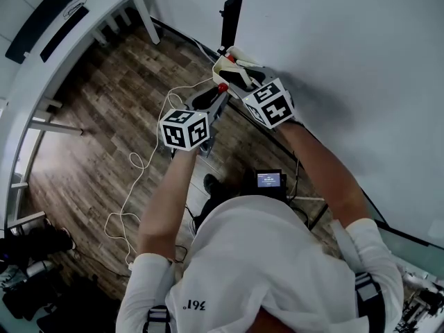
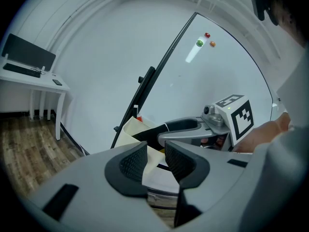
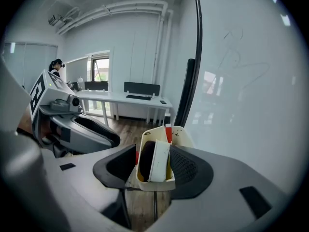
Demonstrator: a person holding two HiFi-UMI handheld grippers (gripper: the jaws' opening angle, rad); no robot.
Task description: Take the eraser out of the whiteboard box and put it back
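The eraser (image 3: 153, 161) stands on edge inside the cream whiteboard box (image 3: 155, 183), black felt to the left and white back to the right, seen plainly only in the right gripper view. A red marker (image 3: 168, 133) stands behind it in the same box. The right claw (image 3: 153, 153) is spread wide with the box in the gap, no pad seen pressing its walls, and it grips nothing. From above, the head view shows the box (image 1: 232, 64) only as a pale shape at the lower edge of the whiteboard (image 1: 347, 47). The eraser cannot be made out there, and both claws meet at the box beneath their marker cubes (image 1: 269, 103). The left gripper view catches the box (image 2: 126, 129) against the board's black frame. The left claw (image 2: 156, 161) is parted by a narrow gap through which the box's cream wall shows beyond, with nothing clamped between its pads. Only that view takes in the magnets (image 2: 207, 35), red, green and orange, high on the board. A white cable (image 1: 139, 161) trails across the wood floor (image 1: 104, 103), seen only from the head view. A long white surface (image 3: 120, 98) runs along the far wall, and the right gripper view alone shows a person (image 3: 56, 66) by the window.
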